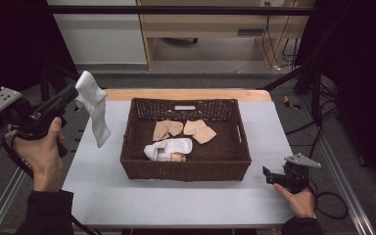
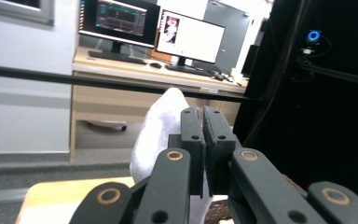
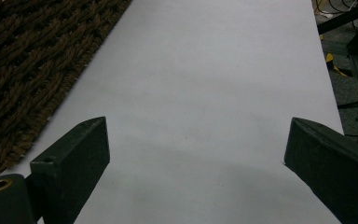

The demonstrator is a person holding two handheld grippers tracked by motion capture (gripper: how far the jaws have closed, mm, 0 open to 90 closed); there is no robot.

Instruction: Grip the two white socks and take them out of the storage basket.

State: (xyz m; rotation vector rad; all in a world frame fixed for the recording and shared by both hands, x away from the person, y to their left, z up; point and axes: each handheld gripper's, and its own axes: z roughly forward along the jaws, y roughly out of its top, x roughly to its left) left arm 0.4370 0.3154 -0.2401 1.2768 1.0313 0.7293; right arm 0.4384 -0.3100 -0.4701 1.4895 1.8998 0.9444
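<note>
Left hand-held gripper (image 1: 76,93): raised off the tabletop's left edge, jaws pinched tight on the white sock's upper end; its pads (image 2: 192,140) press together with cloth between them.
White sock (image 1: 95,110): hangs free from that grip, left of the basket, its toe above the tabletop.
Right hand-held gripper (image 1: 269,175): low at the right front of the tabletop (image 1: 176,200), jaws spread wide, holding nothing.
Wicker basket (image 1: 186,166): mid-tabletop, with a folded white sock (image 1: 169,148) and two tan socks (image 1: 183,129) inside.
</note>
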